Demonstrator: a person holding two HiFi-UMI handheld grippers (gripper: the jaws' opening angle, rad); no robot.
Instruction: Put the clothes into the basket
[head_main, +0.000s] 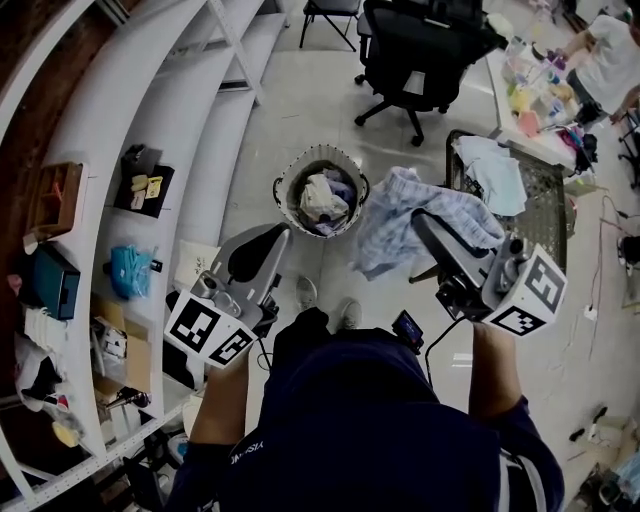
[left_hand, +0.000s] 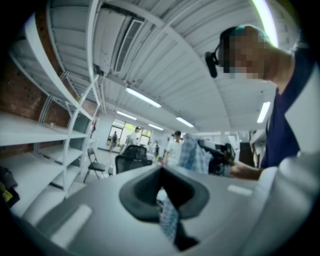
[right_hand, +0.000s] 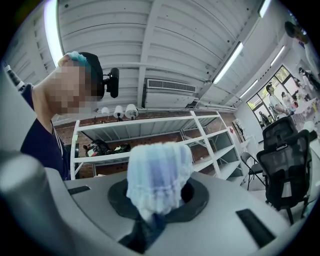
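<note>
A round woven basket (head_main: 289, 172) stands on the floor ahead of me with several clothes (head_main: 323, 198) piled in it. My right gripper (head_main: 428, 226) is shut on a blue-and-white plaid cloth (head_main: 396, 226), which hangs bunched in the air just right of the basket. That cloth (right_hand: 159, 179) bulges out from between the jaws in the right gripper view. My left gripper (head_main: 262, 250) is held low to the left of the basket. Its jaws stand close together, with a thin plaid strip (left_hand: 168, 220) in the slit. Whether they pinch it is unclear.
White shelving (head_main: 150, 120) with boxes and bags runs along the left. A mesh table (head_main: 545, 195) at the right carries a pale cloth (head_main: 495, 170). A black office chair (head_main: 420, 50) stands beyond the basket. Another person (head_main: 610, 55) works at a far cluttered table.
</note>
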